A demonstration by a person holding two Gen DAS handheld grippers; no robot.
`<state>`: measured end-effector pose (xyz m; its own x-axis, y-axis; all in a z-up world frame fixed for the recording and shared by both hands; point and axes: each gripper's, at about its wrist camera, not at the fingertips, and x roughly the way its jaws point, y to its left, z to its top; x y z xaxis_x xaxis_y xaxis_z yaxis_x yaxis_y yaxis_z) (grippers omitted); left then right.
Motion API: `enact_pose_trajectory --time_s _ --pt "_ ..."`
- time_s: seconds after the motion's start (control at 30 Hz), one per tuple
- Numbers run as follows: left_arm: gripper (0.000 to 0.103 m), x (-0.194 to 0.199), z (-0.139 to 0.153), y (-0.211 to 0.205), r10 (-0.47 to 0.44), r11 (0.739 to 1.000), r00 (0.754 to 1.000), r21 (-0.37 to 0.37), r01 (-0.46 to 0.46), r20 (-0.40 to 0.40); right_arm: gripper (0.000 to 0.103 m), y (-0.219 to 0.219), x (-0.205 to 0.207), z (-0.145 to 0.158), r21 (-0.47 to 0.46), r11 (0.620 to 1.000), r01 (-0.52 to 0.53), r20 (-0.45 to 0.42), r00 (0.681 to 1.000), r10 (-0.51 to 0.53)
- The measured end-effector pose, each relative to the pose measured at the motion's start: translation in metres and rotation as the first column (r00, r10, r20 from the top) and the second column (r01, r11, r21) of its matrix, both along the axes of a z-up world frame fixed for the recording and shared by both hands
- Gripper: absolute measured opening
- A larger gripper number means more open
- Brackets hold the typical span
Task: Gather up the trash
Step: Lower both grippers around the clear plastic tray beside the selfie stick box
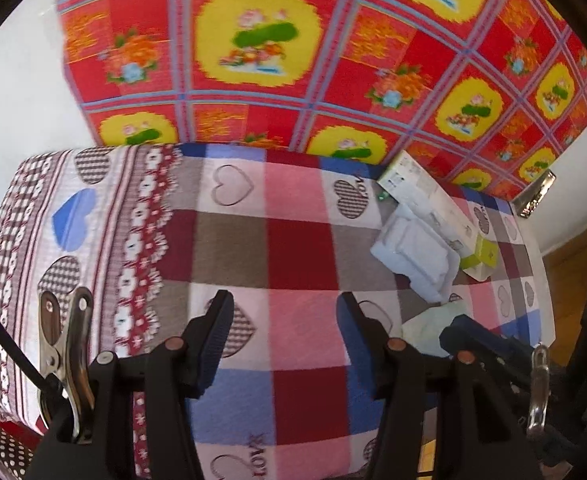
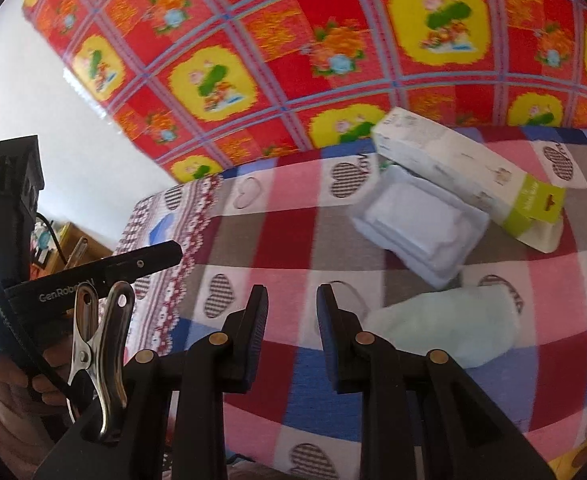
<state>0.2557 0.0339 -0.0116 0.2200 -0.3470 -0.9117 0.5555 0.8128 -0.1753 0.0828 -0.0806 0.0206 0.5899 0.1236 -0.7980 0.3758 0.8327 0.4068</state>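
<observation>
On a checked heart-pattern blanket [image 1: 301, 240] lie three pieces of trash. A long white box with a green end [image 2: 453, 164] [image 1: 425, 196] leans on a white plastic tray [image 2: 413, 224] [image 1: 413, 256]. A pale green crumpled wad [image 2: 445, 328] [image 1: 433, 324] lies nearer. My right gripper [image 2: 293, 312] hovers just left of the wad, its jaws a narrow gap apart with nothing between them. My left gripper [image 1: 285, 320] stands wider open over bare blanket, well left of the trash, also with nothing in it.
Beyond the blanket's far edge a red and yellow floral mat [image 1: 293, 40] covers the floor, with white floor [image 1: 13, 100] to the left. A shiny wrapper [image 1: 533, 194] lies at the mat's right edge. A hand [image 2: 5, 400] holds the left gripper's body [image 2: 13, 220].
</observation>
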Motion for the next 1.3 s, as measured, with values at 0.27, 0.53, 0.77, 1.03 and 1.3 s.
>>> enact_pose_trajectory --time_s 0.27,0.53,0.77,1.03,1.3 --pt "0.056 -0.005 -0.010 -0.049 -0.055 0.998 0.999 0.018 0.055 0.003 0.026 -0.042 -0.011 -0.012 0.013 0.998 0.057 -0.017 0.998 -0.057" --pt "0.056 -0.005 -0.022 -0.093 -0.106 0.994 0.994 0.027 0.105 0.004 0.026 -0.081 -0.015 -0.029 0.017 0.992 0.126 -0.056 0.991 -0.125" --pt "0.056 -0.001 -0.037 -0.124 -0.150 0.988 0.989 0.038 0.150 -0.013 0.026 -0.102 -0.013 -0.044 0.021 0.987 0.162 -0.094 0.983 -0.159" --pt "0.056 0.005 -0.052 -0.146 -0.198 0.980 0.979 0.023 0.199 -0.042 0.032 -0.115 -0.007 -0.055 0.047 0.980 0.191 -0.126 0.975 -0.184" --pt "0.056 0.009 -0.071 -0.163 -0.208 0.977 0.975 0.031 0.211 -0.072 0.033 -0.129 -0.002 -0.066 0.067 0.974 0.215 -0.148 0.968 -0.204"
